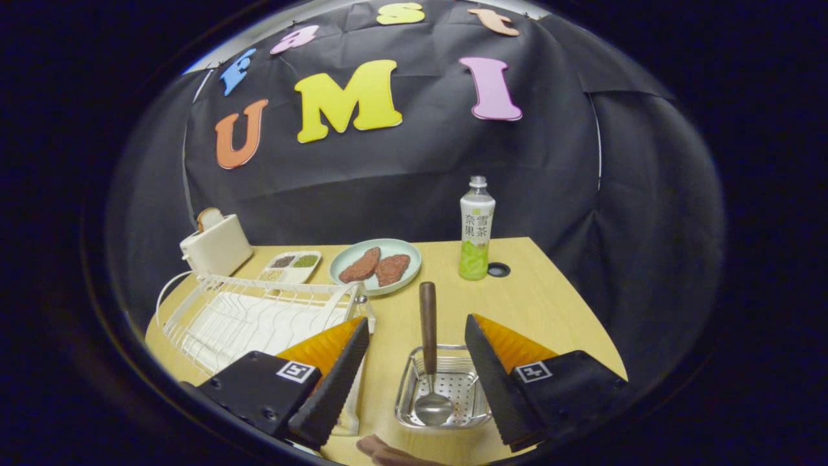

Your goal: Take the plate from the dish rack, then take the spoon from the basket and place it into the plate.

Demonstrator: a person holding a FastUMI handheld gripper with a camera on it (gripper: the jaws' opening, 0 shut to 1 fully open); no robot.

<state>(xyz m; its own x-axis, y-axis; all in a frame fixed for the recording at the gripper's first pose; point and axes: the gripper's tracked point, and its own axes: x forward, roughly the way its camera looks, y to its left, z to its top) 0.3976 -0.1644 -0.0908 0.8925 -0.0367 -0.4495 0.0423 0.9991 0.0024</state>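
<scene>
Lying: spoon [429, 353] sits in the metal basket [409, 388], bowl down on the perforated floor, brown handle leaning up over the far rim.
Spoon axis: long axis runs straight away from the gripper, handle end pointing toward the far side of the table [550, 298], bowl end nearest the fingers.
Spoon vs gripper: spoon lies in the gap between the two fingers, closer to the right finger; neither finger touches it.
Gripper: gripper [417, 382] spread wide, jaws well apart, holding nothing, hovering over the near table edge.
Fingers: left finger's tip is near the dish rack's near corner; right finger [491, 378] overlaps the basket's right rim in view, contact cannot be told.
Basket: small square steel basket on the table, between the fingers, just right of the dish rack.
Dish rack: white wire dish rack [259, 310] left of the basket, white drip tray under it.
Plate: pale green plate [411, 254] beyond the rack and spoon, flat on the table, two brown meat pieces [375, 266] on it.
Other: bottle [477, 230] upright right of the plate, dark round hole in the table just beside it; divided tray [291, 264] with grains left of the plate; toaster [217, 249] with bread in the far left corner.
Near edge: small brownish bit at the table's near edge, too cut off to tell.
</scene>
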